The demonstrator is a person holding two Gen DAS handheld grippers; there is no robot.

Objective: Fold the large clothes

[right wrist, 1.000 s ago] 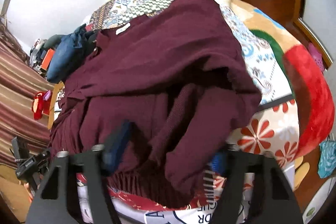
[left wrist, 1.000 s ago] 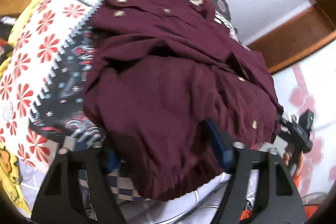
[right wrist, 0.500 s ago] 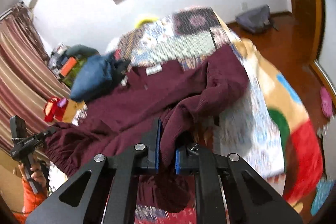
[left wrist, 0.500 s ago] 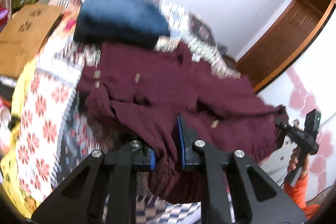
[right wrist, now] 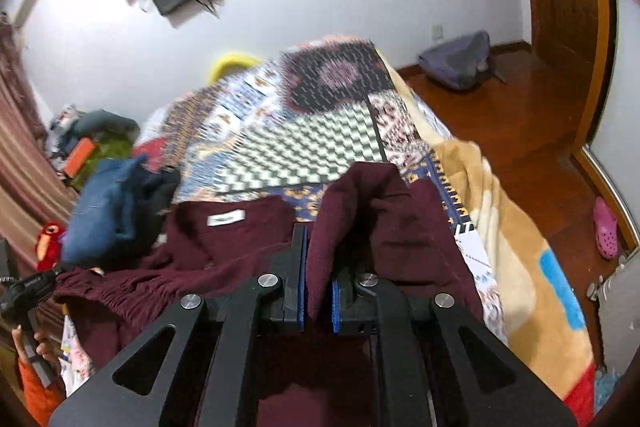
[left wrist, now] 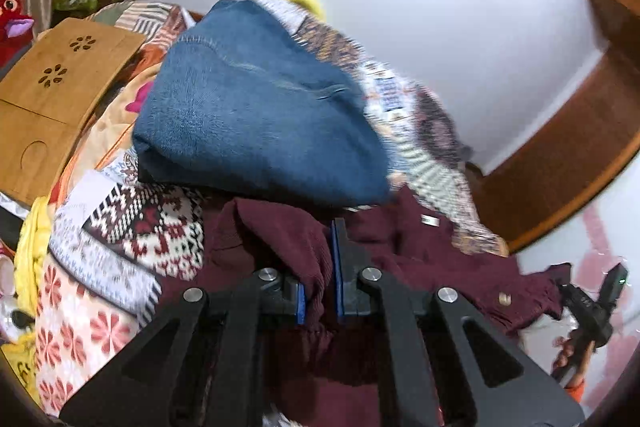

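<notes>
Both the left gripper (left wrist: 320,291) and right gripper (right wrist: 318,291) pinch the cardigan (right wrist: 240,251), low in frame. It looks bunched, unfolded; the fold seems barely begun.

Maroon knit cardigan (right wrist: 224,259), apparently bunched, lies across the bed.

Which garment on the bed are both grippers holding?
The maroon cardigan: both grippers pinch its fabric. The folded blue sweater lies untouched beyond it.
</notes>
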